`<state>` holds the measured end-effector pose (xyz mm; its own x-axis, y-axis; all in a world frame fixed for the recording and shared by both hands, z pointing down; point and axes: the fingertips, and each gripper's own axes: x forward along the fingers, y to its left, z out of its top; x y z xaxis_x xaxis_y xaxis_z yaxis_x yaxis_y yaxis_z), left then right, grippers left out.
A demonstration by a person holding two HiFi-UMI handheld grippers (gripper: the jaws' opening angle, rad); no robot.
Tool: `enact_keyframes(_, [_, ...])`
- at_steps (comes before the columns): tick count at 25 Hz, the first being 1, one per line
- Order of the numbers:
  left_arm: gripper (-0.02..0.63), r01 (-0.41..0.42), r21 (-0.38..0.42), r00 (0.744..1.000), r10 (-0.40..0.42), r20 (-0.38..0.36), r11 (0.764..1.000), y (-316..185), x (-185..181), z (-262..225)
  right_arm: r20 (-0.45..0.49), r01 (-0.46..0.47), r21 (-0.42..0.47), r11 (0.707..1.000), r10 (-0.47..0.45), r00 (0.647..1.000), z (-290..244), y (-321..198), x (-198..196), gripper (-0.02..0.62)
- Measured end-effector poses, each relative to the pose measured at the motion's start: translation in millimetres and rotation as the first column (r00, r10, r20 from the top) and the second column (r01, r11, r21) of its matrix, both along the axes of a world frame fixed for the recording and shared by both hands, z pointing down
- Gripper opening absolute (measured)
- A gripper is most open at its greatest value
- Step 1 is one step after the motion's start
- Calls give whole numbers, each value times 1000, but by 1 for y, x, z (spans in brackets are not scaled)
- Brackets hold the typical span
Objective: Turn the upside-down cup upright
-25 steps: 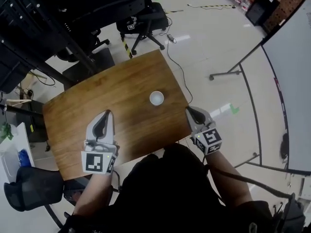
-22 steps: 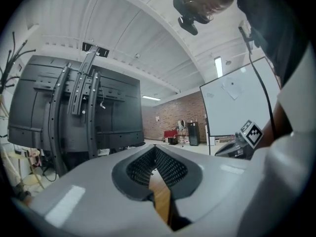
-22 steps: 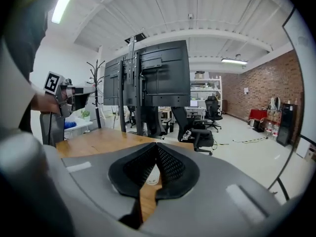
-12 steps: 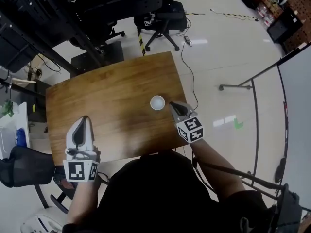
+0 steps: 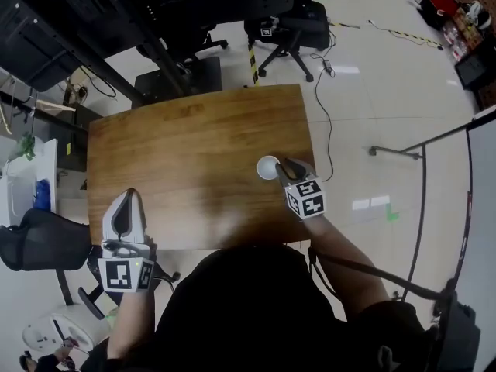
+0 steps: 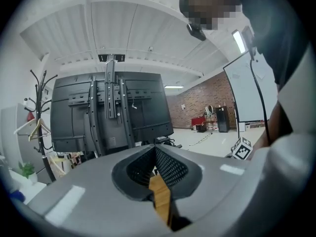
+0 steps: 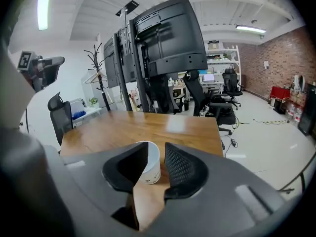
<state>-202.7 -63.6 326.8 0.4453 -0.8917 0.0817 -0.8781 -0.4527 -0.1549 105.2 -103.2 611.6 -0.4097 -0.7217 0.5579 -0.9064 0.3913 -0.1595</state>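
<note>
Your right tool (image 5: 285, 167) opening, nothing pinched; white paper cup (image 5: 267, 167) upside down on counter (image 5: 186, 146), near right edge, just ahead. Straddle cup wall squarely before squeezing lightly. Left tool (image 5: 128, 201) pressed together, idle.

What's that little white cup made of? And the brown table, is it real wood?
The small white upside-down cup is probably paper: it has a matte white wall, a tapered shape and tiny print near its rim. The brown table top looks like wood with a smooth, slightly shiny finish, showing streaky grain and light reflections. Solid or veneer, I cannot tell.
</note>
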Motion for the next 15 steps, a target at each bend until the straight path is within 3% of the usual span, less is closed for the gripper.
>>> enact_keyframes(4, [0, 8, 22, 1000, -8, -2, 1000, -1, 1, -7, -11, 11, -38, 999, -11, 1000, 15, 1, -4, 107])
enact_keyframes(13, [0, 39, -17, 999, -39, -3, 999, 1, -1, 1, -21, 17, -64, 998, -18, 1000, 24, -4, -3, 107])
enact_keyframes(15, [0, 44, -23, 999, -44, 1, 999, 0, -1, 1, -37, 18, -67, 998, -21, 999, 26, -3, -5, 82])
